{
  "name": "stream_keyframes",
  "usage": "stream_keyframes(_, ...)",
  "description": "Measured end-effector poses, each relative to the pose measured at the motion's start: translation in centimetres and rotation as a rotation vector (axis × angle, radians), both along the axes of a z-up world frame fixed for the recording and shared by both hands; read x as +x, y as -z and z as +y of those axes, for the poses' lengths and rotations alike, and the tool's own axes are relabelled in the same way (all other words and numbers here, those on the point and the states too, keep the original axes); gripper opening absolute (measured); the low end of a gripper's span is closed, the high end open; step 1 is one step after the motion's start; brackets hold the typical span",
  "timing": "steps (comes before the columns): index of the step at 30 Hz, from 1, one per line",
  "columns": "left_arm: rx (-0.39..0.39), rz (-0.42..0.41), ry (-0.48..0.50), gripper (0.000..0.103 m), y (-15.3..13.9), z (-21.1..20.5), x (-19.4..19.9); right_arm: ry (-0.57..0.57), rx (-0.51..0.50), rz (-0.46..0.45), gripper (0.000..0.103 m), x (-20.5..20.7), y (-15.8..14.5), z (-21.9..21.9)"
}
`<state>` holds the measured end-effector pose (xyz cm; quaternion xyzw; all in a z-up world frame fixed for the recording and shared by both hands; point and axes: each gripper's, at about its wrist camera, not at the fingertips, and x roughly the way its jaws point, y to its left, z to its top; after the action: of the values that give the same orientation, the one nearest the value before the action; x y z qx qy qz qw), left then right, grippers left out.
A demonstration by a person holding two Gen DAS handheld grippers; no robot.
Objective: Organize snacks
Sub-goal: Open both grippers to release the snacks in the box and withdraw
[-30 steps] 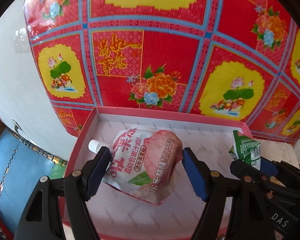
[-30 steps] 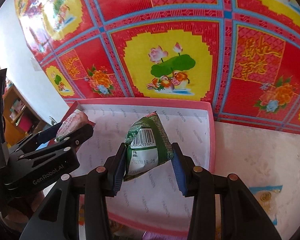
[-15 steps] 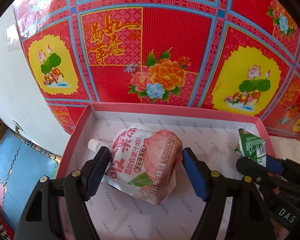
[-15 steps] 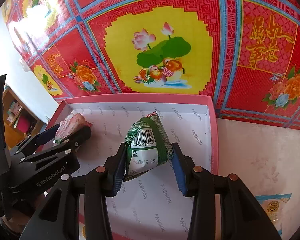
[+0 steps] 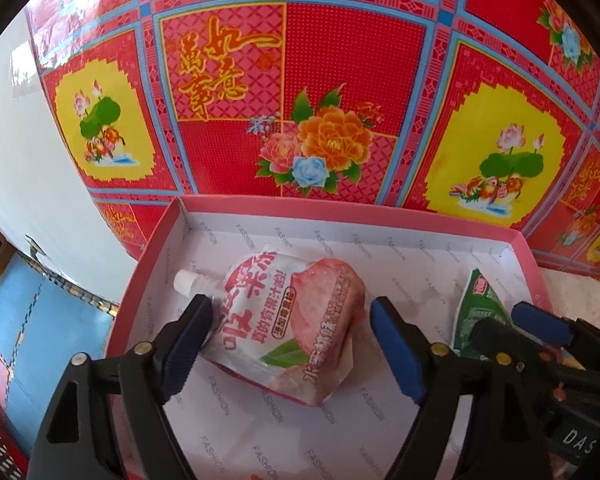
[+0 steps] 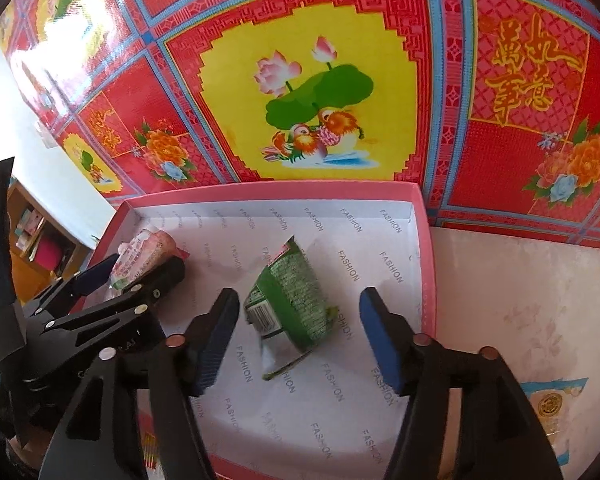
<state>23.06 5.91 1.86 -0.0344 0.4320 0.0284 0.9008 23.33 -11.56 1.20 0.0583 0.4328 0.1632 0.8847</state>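
Pink box (image 6: 427, 264) floor: green packet (image 6: 290, 300) between released right tool (image 6: 296, 336), pouch (image 5: 292, 320) between released left tool (image 5: 292, 344).

- The left wrist view looks forward and down along the left claw (image 5: 290, 340), close over the pink box (image 5: 148, 264), facing the red patterned cloth (image 5: 340, 60) beyond.
- The right wrist view looks the same way along the right claw (image 6: 296, 332), just as close.
- Both share the box (image 6: 426, 264), the cloth (image 6: 440, 80), and each other's claw at one side.
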Motion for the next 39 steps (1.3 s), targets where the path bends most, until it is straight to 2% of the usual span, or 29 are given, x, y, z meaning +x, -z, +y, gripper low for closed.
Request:
stream_keyframes(7,-0.006,-0.013,0.009,0.088,-1.4,0.4,-1.5,-0.014,0.000,-0.046,0.070,-1.6,-1.6,-0.3)
stream_keyframes(13,-0.055,-0.009,0.029,0.088,-2.8,0.3,-3.7,-0.032,0.001,-0.073,0.070,-3.3,-2.9,-0.5)
stream_keyframes(22,-0.028,-0.006,0.043,0.088,-4.9,-1.0,-6.1,-0.025,-0.009,-0.100,0.070,-6.0,-4.1,-1.4)
stream_keyframes(32,-0.059,-0.001,0.036,0.088,-5.1,-1.1,-9.3,-0.002,-0.035,-0.101,0.070,-9.7,-3.7,-3.5)
stream_keyframes(39,-0.074,0.028,0.010,0.088,-3.8,-0.2,-11.6,0.004,-0.053,-0.098,0.070,-11.6,-3.2,-4.9)
